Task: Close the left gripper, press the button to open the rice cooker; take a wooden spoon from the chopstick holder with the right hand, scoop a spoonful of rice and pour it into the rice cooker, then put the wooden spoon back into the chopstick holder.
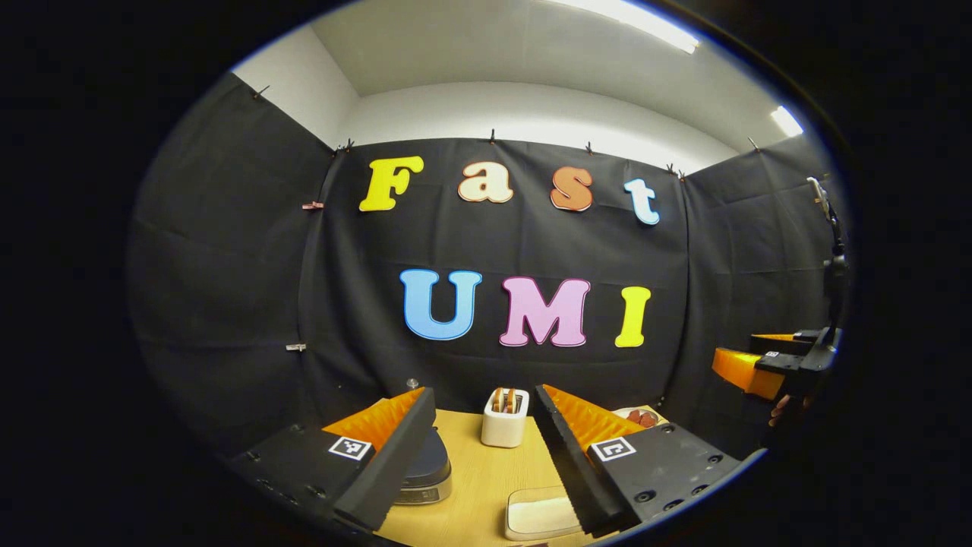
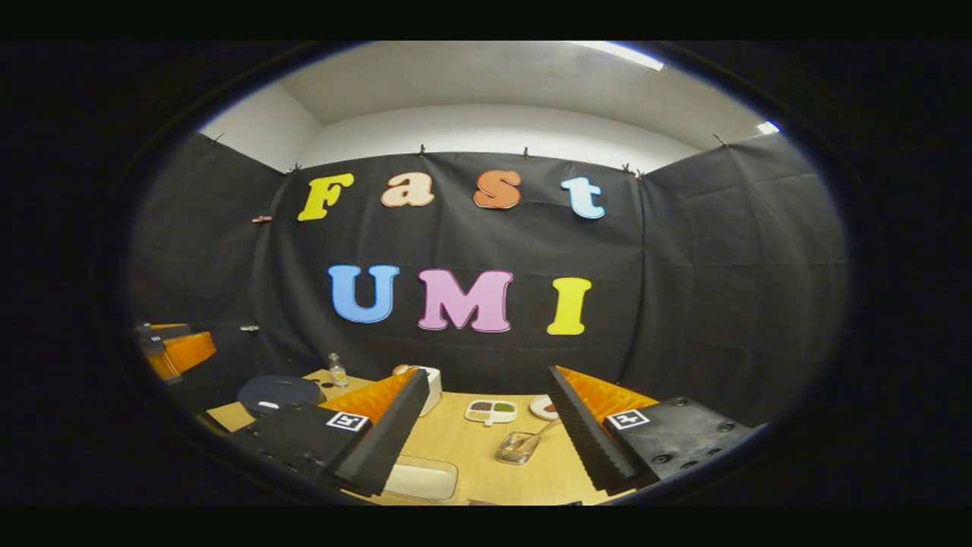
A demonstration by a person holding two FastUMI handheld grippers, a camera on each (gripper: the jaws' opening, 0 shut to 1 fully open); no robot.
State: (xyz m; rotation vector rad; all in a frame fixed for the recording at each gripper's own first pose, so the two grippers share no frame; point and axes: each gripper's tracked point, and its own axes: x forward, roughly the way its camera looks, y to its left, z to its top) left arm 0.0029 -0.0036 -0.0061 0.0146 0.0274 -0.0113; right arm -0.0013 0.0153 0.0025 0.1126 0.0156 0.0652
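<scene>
The rice cooker [image 1: 425, 467] sits at the left of the worktop [image 1: 474, 471], lid down, behind the left claw [image 1: 482, 448], which gapes wide and empty. It looks rigid and heavy enough to take a firm push. The right claw [image 2: 486, 433] is likewise wide open and empty; its target, a light stiff spoon [image 2: 535, 437], looks to lean in a small glass holder [image 2: 516, 448], best gripped by the handle

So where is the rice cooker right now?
In the left gripper view the rice cooker sits on the table's left side, behind the gripper's left finger, left of the white holder.
</scene>
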